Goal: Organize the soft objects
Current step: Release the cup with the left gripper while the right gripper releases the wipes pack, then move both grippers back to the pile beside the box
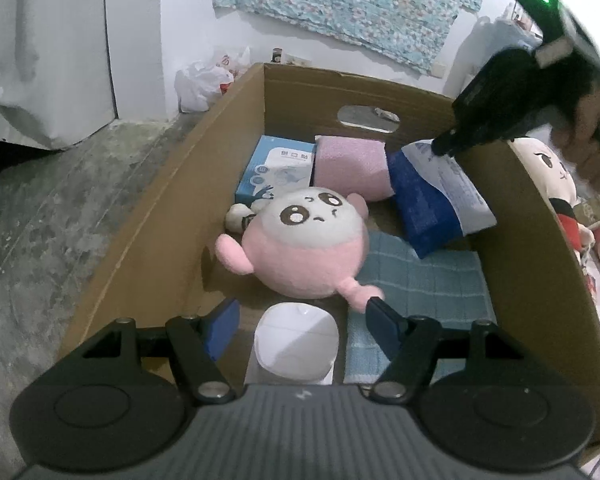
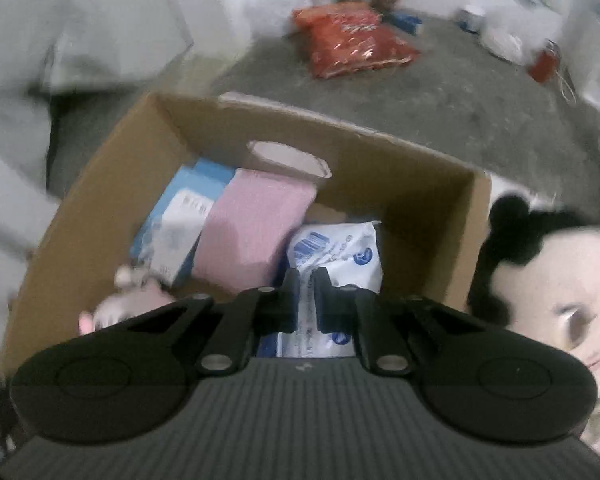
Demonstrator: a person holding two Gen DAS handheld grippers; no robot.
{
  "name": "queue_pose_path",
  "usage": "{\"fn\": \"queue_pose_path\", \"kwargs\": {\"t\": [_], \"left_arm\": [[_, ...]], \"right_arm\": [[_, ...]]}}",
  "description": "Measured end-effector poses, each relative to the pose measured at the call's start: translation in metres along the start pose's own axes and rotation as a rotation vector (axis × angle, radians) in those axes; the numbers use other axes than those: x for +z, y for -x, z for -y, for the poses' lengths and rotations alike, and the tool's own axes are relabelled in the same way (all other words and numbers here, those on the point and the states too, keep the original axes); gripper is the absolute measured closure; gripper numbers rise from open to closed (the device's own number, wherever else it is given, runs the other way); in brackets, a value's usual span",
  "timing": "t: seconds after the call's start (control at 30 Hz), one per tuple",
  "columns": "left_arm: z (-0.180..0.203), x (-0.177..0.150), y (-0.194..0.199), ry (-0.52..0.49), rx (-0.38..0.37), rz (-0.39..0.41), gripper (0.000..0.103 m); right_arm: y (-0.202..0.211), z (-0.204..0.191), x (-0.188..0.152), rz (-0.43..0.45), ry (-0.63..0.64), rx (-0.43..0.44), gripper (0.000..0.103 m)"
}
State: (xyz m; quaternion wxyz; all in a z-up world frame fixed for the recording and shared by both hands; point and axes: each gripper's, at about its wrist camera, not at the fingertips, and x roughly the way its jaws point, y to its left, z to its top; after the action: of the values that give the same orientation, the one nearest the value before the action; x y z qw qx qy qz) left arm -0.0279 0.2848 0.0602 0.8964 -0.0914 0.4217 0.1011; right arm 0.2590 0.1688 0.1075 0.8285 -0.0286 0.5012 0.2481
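Observation:
An open cardboard box (image 1: 148, 216) holds a pink round plush (image 1: 300, 248), a pink foam block (image 1: 350, 164), a light blue packet (image 1: 276, 168), a teal cloth (image 1: 424, 280) and a white bottle (image 1: 296, 344). My left gripper (image 1: 300, 320) is open above the box's near end, either side of the white bottle. My right gripper (image 2: 308, 276) is shut on a blue and white tissue pack (image 2: 336, 256), held over the box's right side; the pack also shows in the left wrist view (image 1: 432, 200). The box (image 2: 420, 208) and the foam block (image 2: 252, 224) show blurred in the right wrist view.
A doll with black hair (image 2: 548, 272) lies outside the box's right wall, also in the left wrist view (image 1: 548, 172). A red bag (image 2: 352, 40) and white plastic bags (image 1: 208, 80) sit on the concrete floor by the wall.

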Motion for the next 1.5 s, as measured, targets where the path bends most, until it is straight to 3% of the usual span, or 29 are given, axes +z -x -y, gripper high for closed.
{"fn": "queue_pose_path", "kwargs": {"t": [0.03,0.1,0.17,0.23,0.3,0.47,0.6,0.67,0.83,1.03,1.13,1.33,1.4,1.5], "left_arm": [[0.000,0.000,0.000,0.001,-0.003,-0.002,0.032],[0.002,0.001,0.000,-0.005,-0.003,-0.008,0.032],[0.004,0.001,0.001,-0.018,0.005,-0.005,0.032],[0.006,0.001,0.002,-0.028,0.009,-0.003,0.032],[0.008,0.002,0.002,-0.032,0.011,0.000,0.032],[0.007,0.002,0.003,-0.019,0.007,0.001,0.032],[0.006,0.000,0.004,-0.020,0.006,0.000,0.031],[0.006,0.000,0.003,-0.021,0.006,-0.002,0.032],[0.005,0.000,-0.001,-0.011,0.004,-0.005,0.032],[0.005,0.001,0.000,0.003,0.002,-0.008,0.031],[0.009,0.000,0.004,0.001,0.019,-0.010,0.025],[0.031,-0.001,0.042,-0.033,0.060,0.044,0.025],[0.043,-0.003,0.062,-0.056,0.078,0.080,0.025],[0.071,-0.012,0.096,-0.108,0.076,0.155,0.025]], "right_arm": [[-0.005,0.000,-0.004,-0.004,0.010,0.009,0.097],[-0.010,-0.012,-0.010,0.007,0.143,-0.078,0.097],[-0.021,-0.039,-0.019,-0.040,0.418,-0.237,0.085],[-0.037,-0.061,-0.038,-0.108,0.704,-0.433,0.058],[-0.038,-0.068,-0.051,-0.117,0.817,-0.480,0.056],[-0.016,-0.061,-0.030,-0.169,0.621,-0.272,0.056],[-0.025,-0.068,-0.038,-0.278,0.650,-0.182,0.058],[-0.041,-0.071,-0.046,-0.310,0.696,-0.239,0.061],[-0.053,-0.081,-0.056,-0.233,0.806,-0.336,0.071],[-0.051,-0.077,-0.050,-0.190,0.839,-0.328,0.069],[-0.023,-0.068,-0.039,-0.102,0.774,-0.238,0.057],[0.098,-0.020,-0.020,0.112,0.561,-0.015,0.056],[0.156,0.008,-0.032,0.223,0.465,0.061,0.052],[0.234,0.067,-0.076,0.398,0.325,0.186,0.044]]}}
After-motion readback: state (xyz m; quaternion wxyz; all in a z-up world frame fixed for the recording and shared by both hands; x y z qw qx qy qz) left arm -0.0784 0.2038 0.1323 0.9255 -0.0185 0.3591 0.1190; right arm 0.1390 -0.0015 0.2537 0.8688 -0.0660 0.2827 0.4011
